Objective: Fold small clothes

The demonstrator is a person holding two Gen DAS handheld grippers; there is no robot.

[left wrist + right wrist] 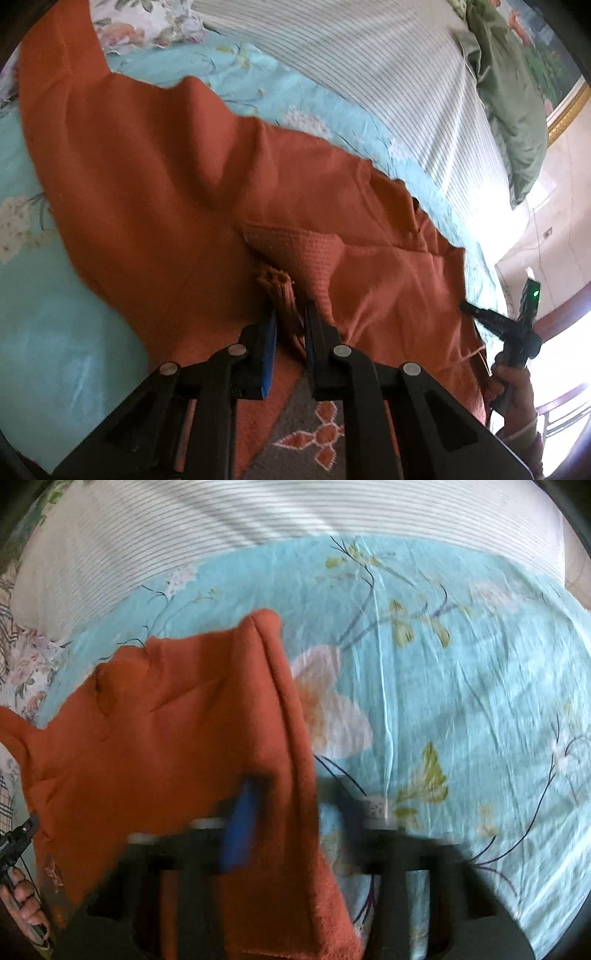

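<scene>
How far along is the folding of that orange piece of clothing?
Early on. Done: the orange garment lies spread over the blue flowered sheet, still rumpled. In hand: the left gripper pinches a bunched edge of it; the right gripper straddles another edge, blurred, but seemingly closed on it. Left: no neat fold shows yet, so the actual folding remains.

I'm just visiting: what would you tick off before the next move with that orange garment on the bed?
1. Left claw has cloth: ok, closed on a ribbed edge of the orange garment.
2. Right claw has cloth: cannot tell; a fold lies between its fingers, but the view is blurred.
3. Garment lying flat: not ok, it is rumpled and creased.
4. Free space on the blue floral sheet to the garment's right: ok.
5. Striped bedding clear of the garment: ok.
</scene>
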